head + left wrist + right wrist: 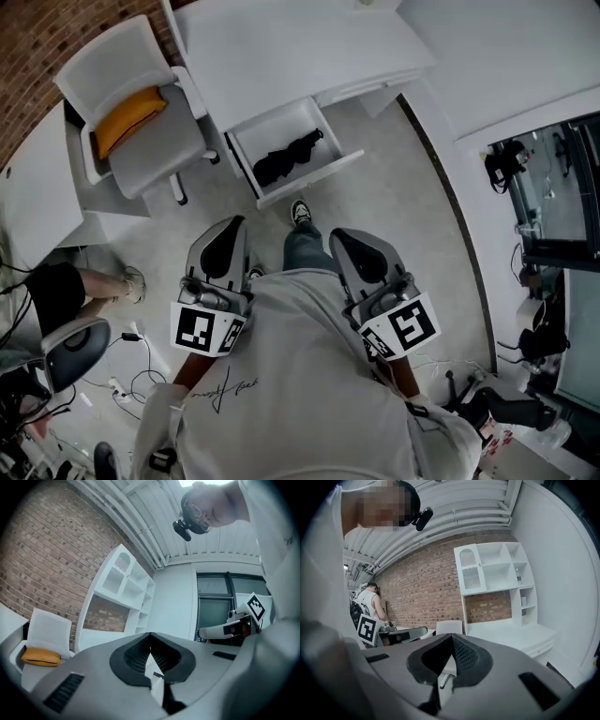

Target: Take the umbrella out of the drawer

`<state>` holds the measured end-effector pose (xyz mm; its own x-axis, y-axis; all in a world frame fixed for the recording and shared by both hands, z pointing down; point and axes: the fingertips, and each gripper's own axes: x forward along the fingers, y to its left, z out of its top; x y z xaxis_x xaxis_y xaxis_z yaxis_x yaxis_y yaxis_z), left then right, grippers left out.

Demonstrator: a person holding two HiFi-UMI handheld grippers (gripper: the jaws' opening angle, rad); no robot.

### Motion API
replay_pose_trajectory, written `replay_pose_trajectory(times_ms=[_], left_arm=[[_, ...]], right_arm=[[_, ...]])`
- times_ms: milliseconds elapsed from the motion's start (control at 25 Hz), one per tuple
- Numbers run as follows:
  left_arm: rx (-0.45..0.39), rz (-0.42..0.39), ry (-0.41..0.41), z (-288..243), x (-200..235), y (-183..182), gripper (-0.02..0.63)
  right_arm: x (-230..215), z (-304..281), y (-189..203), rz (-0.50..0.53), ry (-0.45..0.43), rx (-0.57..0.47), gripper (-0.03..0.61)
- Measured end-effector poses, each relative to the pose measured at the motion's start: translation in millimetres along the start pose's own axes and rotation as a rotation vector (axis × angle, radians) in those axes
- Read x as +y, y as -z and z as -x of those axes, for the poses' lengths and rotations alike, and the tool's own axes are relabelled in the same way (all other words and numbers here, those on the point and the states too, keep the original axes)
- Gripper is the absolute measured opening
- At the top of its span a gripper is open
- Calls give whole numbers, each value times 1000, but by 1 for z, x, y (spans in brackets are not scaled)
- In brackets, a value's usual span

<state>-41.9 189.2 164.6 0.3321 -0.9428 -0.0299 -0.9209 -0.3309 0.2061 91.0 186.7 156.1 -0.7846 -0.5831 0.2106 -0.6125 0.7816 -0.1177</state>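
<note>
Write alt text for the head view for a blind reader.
Seen from above, a folded black umbrella lies in an open white drawer ahead of a person. The person holds the left tongs and right tongs shut and empty, short of the drawer. A white chair with a yellow cushion stands to the left.

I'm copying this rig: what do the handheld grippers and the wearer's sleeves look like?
The left gripper and right gripper are smooth grey shells with black ribbed pads; each carries a white cube with black square markers. The person wears a pale short-sleeved T-shirt.
</note>
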Motion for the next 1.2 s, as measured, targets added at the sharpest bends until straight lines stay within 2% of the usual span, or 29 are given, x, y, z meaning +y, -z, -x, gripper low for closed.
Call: replay_pose_trajectory(times_ms=[600, 680, 800, 960, 1200], left_arm=[[15, 31, -242, -152, 29, 4, 15], [16, 14, -279, -170, 33, 4, 15], [28, -53, -348, -192, 39, 4, 15], [40, -63, -450, -199, 48, 5, 15], [83, -32, -519, -201, 44, 25, 15]], right_arm=[[-153, -76, -37, -44, -200, 46, 25], [-175, -84, -36, -67, -220, 65, 25], [-202, -93, -35, -89, -264, 87, 25], [-216, -107, -34, -86, -356, 109, 25], [-215, -123, -21, -66, -473, 165, 25]])
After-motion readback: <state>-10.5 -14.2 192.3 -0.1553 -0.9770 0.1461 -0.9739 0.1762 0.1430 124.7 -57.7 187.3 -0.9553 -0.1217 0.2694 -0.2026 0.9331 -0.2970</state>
